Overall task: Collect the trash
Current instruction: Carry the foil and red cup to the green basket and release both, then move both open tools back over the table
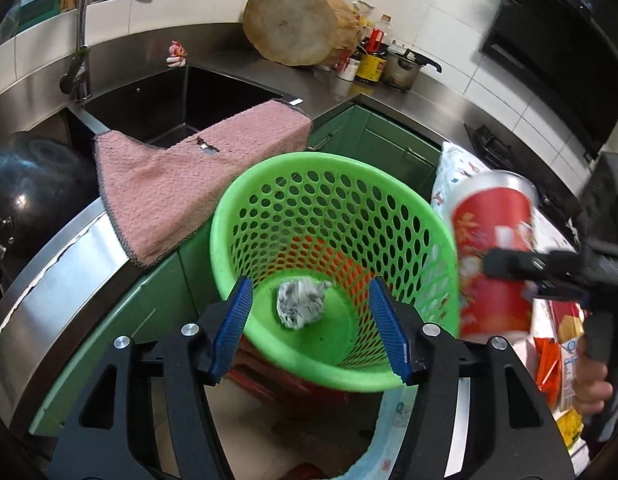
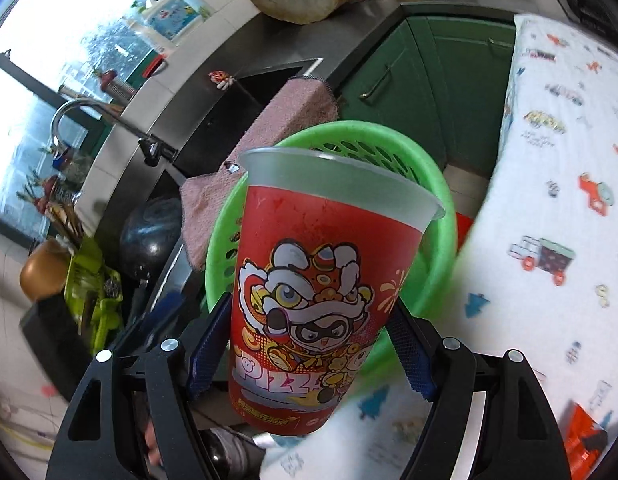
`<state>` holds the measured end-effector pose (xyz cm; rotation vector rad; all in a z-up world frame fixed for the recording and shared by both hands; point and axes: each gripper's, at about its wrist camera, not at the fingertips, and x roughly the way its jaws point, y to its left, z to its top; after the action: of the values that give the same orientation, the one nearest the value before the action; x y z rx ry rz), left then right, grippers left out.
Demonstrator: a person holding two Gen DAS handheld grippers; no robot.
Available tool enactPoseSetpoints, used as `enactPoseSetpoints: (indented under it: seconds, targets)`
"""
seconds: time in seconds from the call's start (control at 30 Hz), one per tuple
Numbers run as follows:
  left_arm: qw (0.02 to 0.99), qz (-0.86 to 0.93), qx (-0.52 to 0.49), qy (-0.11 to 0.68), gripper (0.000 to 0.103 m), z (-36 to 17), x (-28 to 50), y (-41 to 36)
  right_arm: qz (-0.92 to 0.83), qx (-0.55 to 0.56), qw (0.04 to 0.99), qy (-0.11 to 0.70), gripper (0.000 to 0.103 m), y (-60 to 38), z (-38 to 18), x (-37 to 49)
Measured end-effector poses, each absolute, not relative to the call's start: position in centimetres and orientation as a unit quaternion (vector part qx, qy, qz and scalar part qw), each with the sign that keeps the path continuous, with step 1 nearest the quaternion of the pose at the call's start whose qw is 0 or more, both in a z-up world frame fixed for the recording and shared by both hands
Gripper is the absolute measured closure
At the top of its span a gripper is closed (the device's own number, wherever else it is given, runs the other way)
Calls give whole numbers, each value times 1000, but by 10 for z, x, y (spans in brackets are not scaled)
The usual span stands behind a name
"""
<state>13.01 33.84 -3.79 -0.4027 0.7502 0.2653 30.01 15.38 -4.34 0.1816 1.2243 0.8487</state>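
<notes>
A green perforated basket (image 1: 269, 172) stands below the counter's edge, with a crumpled paper ball (image 1: 303, 306) on its bottom. My left gripper (image 1: 309, 284) hangs open above the basket's near rim, nothing between its blue pads. At the right, a red plastic cup (image 1: 495, 248) with a cartoon lion print is tilted beside the basket's rim. In the right wrist view my right gripper (image 2: 311, 304) is shut on that red cup (image 2: 321, 280), pads pressing its lower sides. The cup's clear rim points toward the basket (image 2: 441, 168) just behind it.
A pink towel (image 1: 181, 184) drapes over the edge of the steel sink (image 1: 213, 96), touching the basket. A table with a printed white cloth (image 2: 549, 160) is at the right, with snack wrappers (image 1: 549, 360) on it. Green cabinets, bottles and a chopping block stand behind.
</notes>
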Motion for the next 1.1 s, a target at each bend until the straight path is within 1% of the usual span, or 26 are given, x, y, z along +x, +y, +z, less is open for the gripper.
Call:
enactPoseSetpoints:
  seconds: [0.07,0.17,0.4,0.5,0.6,0.77,0.97,1.1]
  targets:
    - [904,130,-189,361,42,-37,126,335,379,91,729,562,30,156,-51,306]
    - [906,129,-185,359,41,-35,121,331,384,91,731,557,22,157,-50,308]
    - [907,118,-190,358,40,-33,118,320,392,72,744,536,22,131,-25,287]
    - [910,106,-184,356,40,-30,117,307,391,63,753,525,22,102,-10,271]
    - [914,97,-176,353,36,-26,114,296,380,54,768,513,22,69,3,258]
    - [919,78,-169,348,36,-16,109,272,355,52,788,499,22,10,18,240]
    - [927,55,-156,338,34,-2,100,240,338,35,803,489,22,-50,24,210]
    - [929,36,-152,335,33,5,95,217,331,13,809,486,19,-79,19,179]
